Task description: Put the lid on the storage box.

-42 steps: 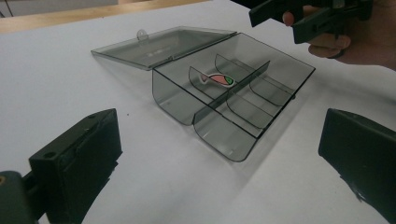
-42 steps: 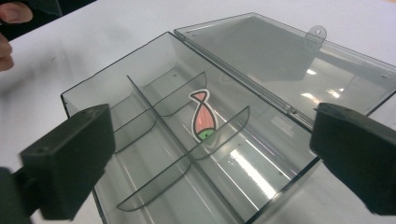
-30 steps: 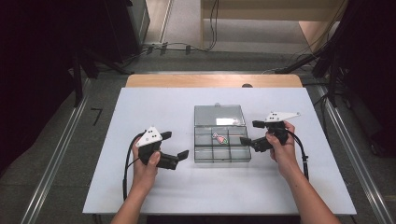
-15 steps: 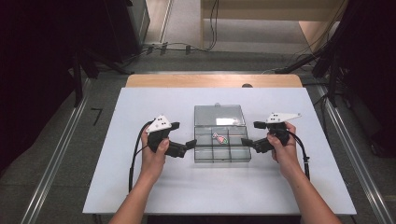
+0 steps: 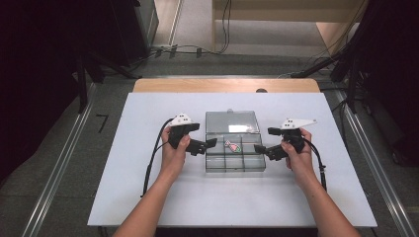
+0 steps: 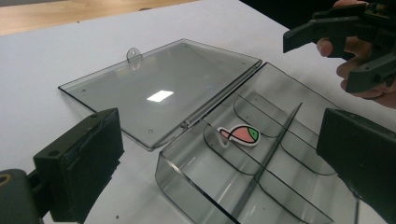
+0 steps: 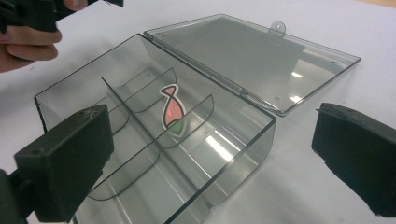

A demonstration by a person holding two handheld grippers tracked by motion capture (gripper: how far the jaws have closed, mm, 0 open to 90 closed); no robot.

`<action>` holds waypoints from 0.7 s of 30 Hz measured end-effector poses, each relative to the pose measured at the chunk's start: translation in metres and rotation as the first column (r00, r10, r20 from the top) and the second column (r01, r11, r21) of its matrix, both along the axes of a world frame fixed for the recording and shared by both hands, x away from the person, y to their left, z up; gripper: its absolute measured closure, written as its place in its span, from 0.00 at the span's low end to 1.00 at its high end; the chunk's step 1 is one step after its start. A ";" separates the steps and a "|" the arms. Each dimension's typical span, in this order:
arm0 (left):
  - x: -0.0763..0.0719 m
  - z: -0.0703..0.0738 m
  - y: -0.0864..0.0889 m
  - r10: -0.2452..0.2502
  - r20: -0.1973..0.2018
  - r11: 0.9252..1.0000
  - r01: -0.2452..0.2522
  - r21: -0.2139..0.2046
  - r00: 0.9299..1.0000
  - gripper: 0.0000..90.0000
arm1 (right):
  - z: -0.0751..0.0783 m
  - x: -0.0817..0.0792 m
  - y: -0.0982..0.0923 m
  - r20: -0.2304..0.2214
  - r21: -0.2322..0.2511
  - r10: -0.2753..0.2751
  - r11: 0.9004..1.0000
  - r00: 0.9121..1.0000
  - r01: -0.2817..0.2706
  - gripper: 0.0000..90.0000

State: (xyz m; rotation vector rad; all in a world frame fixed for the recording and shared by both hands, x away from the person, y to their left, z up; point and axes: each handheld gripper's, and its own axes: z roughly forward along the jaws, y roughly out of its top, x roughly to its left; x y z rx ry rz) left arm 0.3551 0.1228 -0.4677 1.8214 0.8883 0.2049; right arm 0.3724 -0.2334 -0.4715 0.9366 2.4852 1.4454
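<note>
A clear grey compartment box (image 5: pixel 235 169) sits mid-table with its lid (image 5: pixel 232 122) folded flat on the far side. A small red-and-green fish-shaped piece (image 5: pixel 232 145) lies in a middle compartment. My left gripper (image 5: pixel 208 145) stands open at the box's left wall, and my right gripper (image 5: pixel 260 149) stands open at its right wall. In the left gripper view the open jaws of the left gripper (image 6: pixel 219 177) frame the box (image 6: pixel 187 186), the fish (image 6: pixel 240 134) and the lid (image 6: pixel 159 93). The right gripper (image 7: pixel 210 168) straddles the box's near corner (image 7: pixel 233 172), with the fish (image 7: pixel 172 112) beyond.
The box rests on a white board (image 5: pixel 148 197) with a wooden strip (image 5: pixel 197 85) along its far edge. Metal rails (image 5: pixel 59 163) run down both sides of the table. Cables (image 5: pixel 153 158) trail from each gripper toward the person.
The left gripper has moved right and away from the person, up to the box's left wall. The right gripper has stayed almost still.
</note>
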 end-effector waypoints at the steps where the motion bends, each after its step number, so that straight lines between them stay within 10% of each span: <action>1: 0.003 -0.001 -0.001 0.001 -0.003 1.000 -0.001 -0.002 1.000 0.01 | -0.001 0.001 0.000 -0.002 0.002 -0.001 1.000 1.000 0.001 0.00; 21: 0.036 -0.011 -0.018 0.039 -0.056 0.999 -0.038 0.016 0.998 0.04 | 0.004 0.017 0.014 -0.014 -0.018 -0.019 1.000 1.000 0.019 0.00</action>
